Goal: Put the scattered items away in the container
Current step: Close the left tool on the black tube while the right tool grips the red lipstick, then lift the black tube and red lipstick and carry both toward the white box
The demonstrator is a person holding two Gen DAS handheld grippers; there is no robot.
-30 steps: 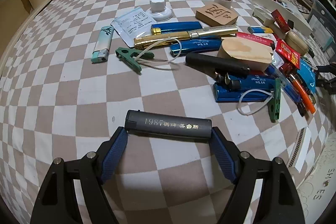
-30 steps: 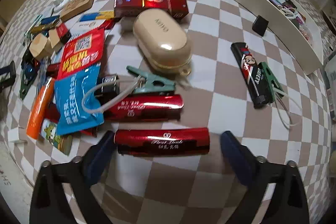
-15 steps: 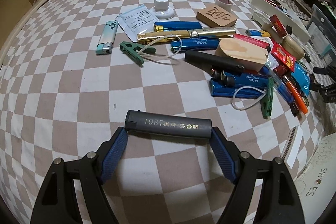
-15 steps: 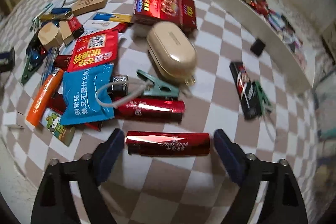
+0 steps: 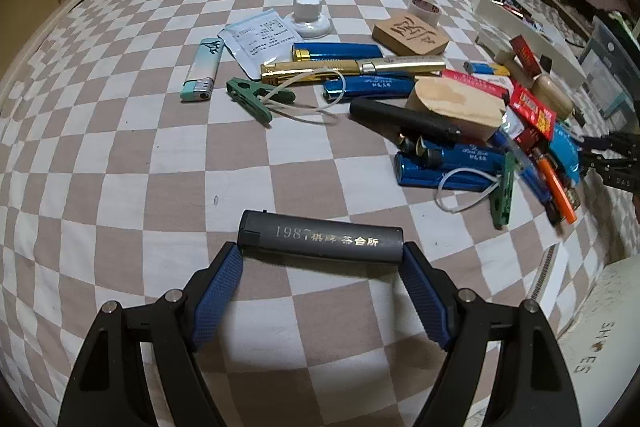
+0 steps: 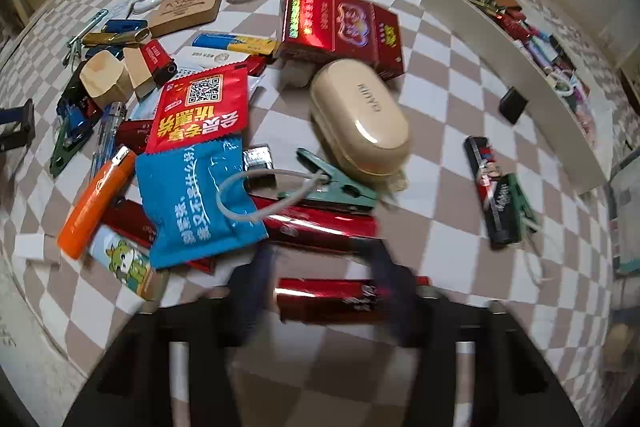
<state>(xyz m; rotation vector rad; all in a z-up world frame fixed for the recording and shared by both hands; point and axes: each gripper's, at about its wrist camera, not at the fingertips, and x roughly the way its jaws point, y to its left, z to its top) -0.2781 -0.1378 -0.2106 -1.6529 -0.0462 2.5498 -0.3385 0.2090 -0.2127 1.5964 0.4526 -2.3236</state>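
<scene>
Bed with brown-and-white checked cover (image 5: 168, 155) fills both views; pillows by the headboard, wooden side board on the left, shelving at far right in the left wrist view. Long white tray (image 6: 520, 67), the container, sits on the cover at the right, already part full of small items, well apart from both grippers.

Clutter pile in the middle of the cover: red cigarette carton (image 6: 340, 23), beige oval case (image 6: 360, 123), red sachet and blue sachet (image 6: 192, 199), orange lighter (image 6: 96, 203), green clip with white loop.

Left gripper (image 5: 320, 263) holds a grey lighter (image 5: 320, 237) end to end, blue pads pressed on both ends, long axis across the frame, cap end at picture left. Grip, jaw width and view much the same as a second ago.

Right gripper (image 6: 320, 283), blurred, is closing; red lighter (image 6: 332, 301) lies between the fingers, long axis across the frame, one end past the right finger. Cannot tell if pads touch it yet. A second ago these jaws stood wide around it; the view has since shifted, with the pile now closer.
</scene>
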